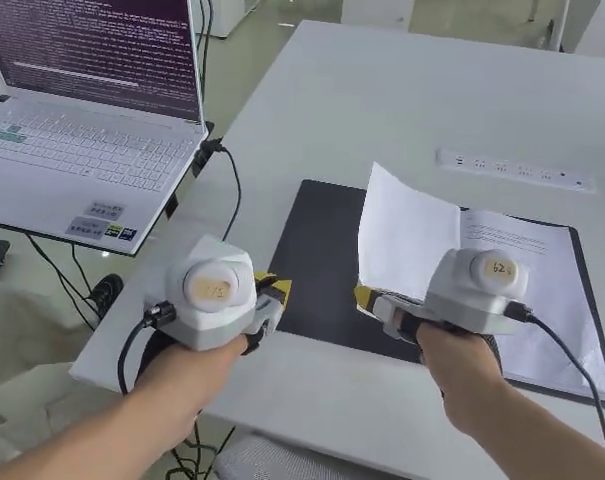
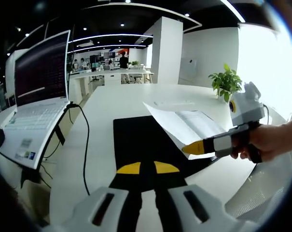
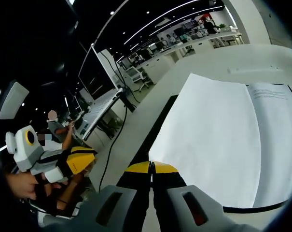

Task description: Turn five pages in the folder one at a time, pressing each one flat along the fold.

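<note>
Now we look down on a white table (image 1: 402, 90) with a black folder (image 1: 322, 255) lying open in front of us. The right claw (image 1: 367, 297) is clenched on the near edge of one white page (image 1: 407, 240) and holds it lifted and curling over the fold. The rest of the sheets lie flat on the folder's right half. The left claw (image 1: 274, 290) has its yellow tips closed on nothing. It hovers at the near left corner of the bare black cover, near the page but not touching it.

We judge the main risk to be the thin grip. The page is pinched only at its edge, so a quick or sideways sweep could pull it free and let it drop back. A hard pull away from the fold could crease or tear the paper near the binding. We cannot tell whether one sheet or two is pinched, and two would spoil the count. The left claw also sits where the page should land, so it may catch the page before it settles. An open laptop (image 1: 92, 130) sits well apart to the left.
</note>
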`<state>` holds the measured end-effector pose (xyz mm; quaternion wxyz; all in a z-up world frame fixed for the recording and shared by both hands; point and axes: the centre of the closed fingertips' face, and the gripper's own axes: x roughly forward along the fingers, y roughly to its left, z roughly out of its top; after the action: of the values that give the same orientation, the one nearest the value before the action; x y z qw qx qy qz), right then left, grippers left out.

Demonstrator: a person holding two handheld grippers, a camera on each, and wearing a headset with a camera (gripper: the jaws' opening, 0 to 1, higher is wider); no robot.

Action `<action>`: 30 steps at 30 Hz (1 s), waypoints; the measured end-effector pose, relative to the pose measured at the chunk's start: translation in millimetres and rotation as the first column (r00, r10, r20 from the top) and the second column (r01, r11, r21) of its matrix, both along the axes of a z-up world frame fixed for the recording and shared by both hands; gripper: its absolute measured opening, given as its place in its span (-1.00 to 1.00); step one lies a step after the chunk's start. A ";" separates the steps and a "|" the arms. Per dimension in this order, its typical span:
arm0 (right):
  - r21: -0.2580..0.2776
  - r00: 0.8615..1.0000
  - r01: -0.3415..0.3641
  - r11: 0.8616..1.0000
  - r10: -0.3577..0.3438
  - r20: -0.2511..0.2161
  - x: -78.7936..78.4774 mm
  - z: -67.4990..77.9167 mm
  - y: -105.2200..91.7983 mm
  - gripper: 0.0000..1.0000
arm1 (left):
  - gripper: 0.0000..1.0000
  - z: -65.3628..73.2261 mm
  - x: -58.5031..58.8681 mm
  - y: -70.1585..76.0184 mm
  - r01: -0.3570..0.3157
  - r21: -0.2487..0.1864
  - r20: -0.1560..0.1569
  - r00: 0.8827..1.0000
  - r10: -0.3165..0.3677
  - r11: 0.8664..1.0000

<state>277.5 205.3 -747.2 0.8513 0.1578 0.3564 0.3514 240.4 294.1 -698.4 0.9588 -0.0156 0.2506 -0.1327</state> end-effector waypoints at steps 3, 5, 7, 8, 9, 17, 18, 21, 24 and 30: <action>-0.016 1.000 -0.009 1.000 0.008 -0.010 0.0 -10.1 2.4 -1.00 | -0.87 -2.7 -3.4 5.8 -0.012 -0.011 -0.007 1.000 0.012 1.000; -0.036 1.000 -0.017 0.999 0.017 -0.023 -0.3 -19.8 3.7 -1.00 | -0.87 -5.3 -6.1 8.0 -0.013 -0.011 -0.009 1.000 0.013 1.000; -0.046 0.999 -0.020 0.999 0.019 -0.033 -0.7 -26.1 5.5 -1.00 | -0.88 -8.8 -8.9 10.3 -0.019 -0.015 -0.020 1.000 0.018 1.000; -0.052 0.999 -0.023 0.998 0.021 -0.036 -0.3 -29.3 6.0 -1.00 | -0.87 -9.8 -10.0 10.7 -0.019 -0.016 -0.020 1.000 0.019 1.000; -0.052 0.999 -0.025 0.998 0.023 -0.044 -0.4 -33.0 7.5 -1.00 | -0.88 -11.4 -11.9 10.9 -0.020 -0.017 -0.024 1.000 0.020 1.000; -0.096 0.996 -0.037 0.995 0.029 -0.086 1.8 -60.6 9.2 -1.00 | -0.89 -21.7 -18.3 10.2 -0.016 -0.015 -0.050 0.999 0.015 1.000; -0.096 0.996 -0.035 0.995 0.027 -0.083 2.6 -62.1 9.5 -1.00 | -0.89 -22.7 -18.3 9.8 -0.014 -0.015 -0.053 0.999 0.014 1.000; -0.081 0.995 -0.033 0.996 0.025 -0.101 2.0 -66.0 12.1 -0.92 | -0.89 -25.8 -17.2 6.2 -0.005 -0.013 -0.060 0.998 0.004 1.000; -0.057 0.993 -0.035 0.998 0.028 -0.118 -1.0 -65.7 15.7 -0.78 | -0.89 -28.1 -14.5 2.4 0.003 -0.011 -0.063 0.998 -0.004 1.000; -0.007 0.993 -0.025 1.000 0.024 -0.118 -2.8 -56.7 14.5 -0.81 | -0.89 -36.0 -4.0 -13.5 0.039 -0.006 -0.076 0.996 -0.039 0.999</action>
<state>274.6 219.8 -803.9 0.8249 0.1703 0.4095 0.3505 236.4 280.5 -734.5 0.9457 -0.0178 0.2871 -0.1513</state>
